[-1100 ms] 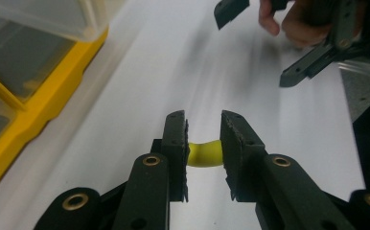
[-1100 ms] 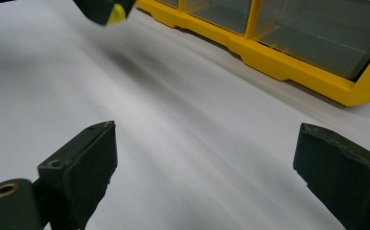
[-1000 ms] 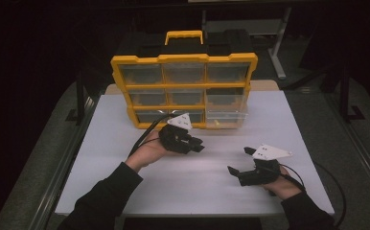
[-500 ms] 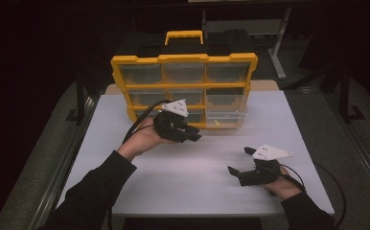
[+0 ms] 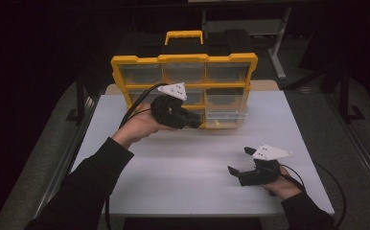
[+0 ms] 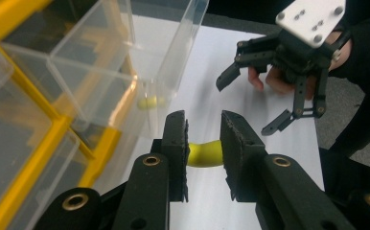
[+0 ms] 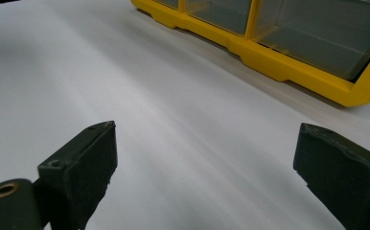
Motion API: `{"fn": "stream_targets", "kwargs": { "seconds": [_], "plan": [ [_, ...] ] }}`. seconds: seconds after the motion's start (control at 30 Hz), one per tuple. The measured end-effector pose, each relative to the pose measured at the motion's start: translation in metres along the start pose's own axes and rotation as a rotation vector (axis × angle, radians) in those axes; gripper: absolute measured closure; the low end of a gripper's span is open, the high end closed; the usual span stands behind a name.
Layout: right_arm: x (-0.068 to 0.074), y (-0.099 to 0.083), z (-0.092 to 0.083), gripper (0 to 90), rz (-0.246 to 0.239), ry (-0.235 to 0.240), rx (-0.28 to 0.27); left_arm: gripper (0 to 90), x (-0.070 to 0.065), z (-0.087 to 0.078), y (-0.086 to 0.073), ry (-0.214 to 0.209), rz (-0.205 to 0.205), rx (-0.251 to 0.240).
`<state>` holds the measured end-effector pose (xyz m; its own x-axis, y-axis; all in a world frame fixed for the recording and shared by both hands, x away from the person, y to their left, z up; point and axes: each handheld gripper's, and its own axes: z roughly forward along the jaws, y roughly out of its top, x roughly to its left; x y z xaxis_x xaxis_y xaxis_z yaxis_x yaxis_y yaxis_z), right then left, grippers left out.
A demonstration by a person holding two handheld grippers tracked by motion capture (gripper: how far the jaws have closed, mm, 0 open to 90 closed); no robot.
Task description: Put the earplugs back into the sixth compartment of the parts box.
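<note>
While the small yellow piece (image 6: pixel 205 154) sits pinched between the jaws of the left gripper (image 6: pixel 203 139), raised just in front of the pulled-out clear drawer (image 6: pixel 125 62), the hold looks thin: only its middle is caught, and both ends curve free. A twist of the hand could let it pivot and drop onto the white counter (image 5: pixel 197 158) short of the drawer. Inside that drawer a similar yellow bit (image 6: pixel 148 102) already lies, so the drawer is likely the target; its clear front wall is hard to see, and the jaws could knock it, shoving the drawer or the yellow organiser (image 5: pixel 183 91). Well away from the drawer, the right gripper (image 5: pixel 244 162) rests on the counter with jaws spread wide, holding nothing, too far to steady the organiser.
</note>
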<state>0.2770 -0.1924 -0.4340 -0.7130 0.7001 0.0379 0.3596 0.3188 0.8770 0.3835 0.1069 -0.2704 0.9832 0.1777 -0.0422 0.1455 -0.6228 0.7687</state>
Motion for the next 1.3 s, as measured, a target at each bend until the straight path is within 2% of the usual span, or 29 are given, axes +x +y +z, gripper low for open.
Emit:
{"fn": "stream_targets", "kwargs": {
  "seconds": [0.3, 0.53, 0.9, 1.07, 1.13, 1.3],
  "plan": [
    [0.0, 0.0, 0.0, 7.3, 0.003, 0.0, -0.002, 72.0, 0.006, -0.002, 0.028, 0.003, 0.027, -0.008],
    [0.0, 0.0, -0.001, 7.3, 0.005, 0.003, -0.005, 71.6, 0.016, 0.011, 0.046, 0.012, 0.027, -0.006],
    [-0.001, 0.0, -0.001, 7.3, 0.021, 0.011, -0.009, 70.9, 0.042, 0.044, 0.056, 0.006, -0.002, 0.006],
    [-0.003, 0.001, 0.001, 7.3, 0.021, 0.016, -0.01, 69.2, 0.047, 0.058, 0.054, 0.009, -0.007, 0.022],
    [-0.003, 0.0, 0.001, 7.3, 0.021, 0.016, -0.009, 66.1, 0.048, 0.061, 0.054, 0.011, -0.01, 0.031],
    [-0.004, -0.001, -0.001, 7.3, 0.028, 0.013, -0.011, 56.0, 0.046, 0.059, 0.056, 0.012, -0.024, 0.01]
  ]
}}
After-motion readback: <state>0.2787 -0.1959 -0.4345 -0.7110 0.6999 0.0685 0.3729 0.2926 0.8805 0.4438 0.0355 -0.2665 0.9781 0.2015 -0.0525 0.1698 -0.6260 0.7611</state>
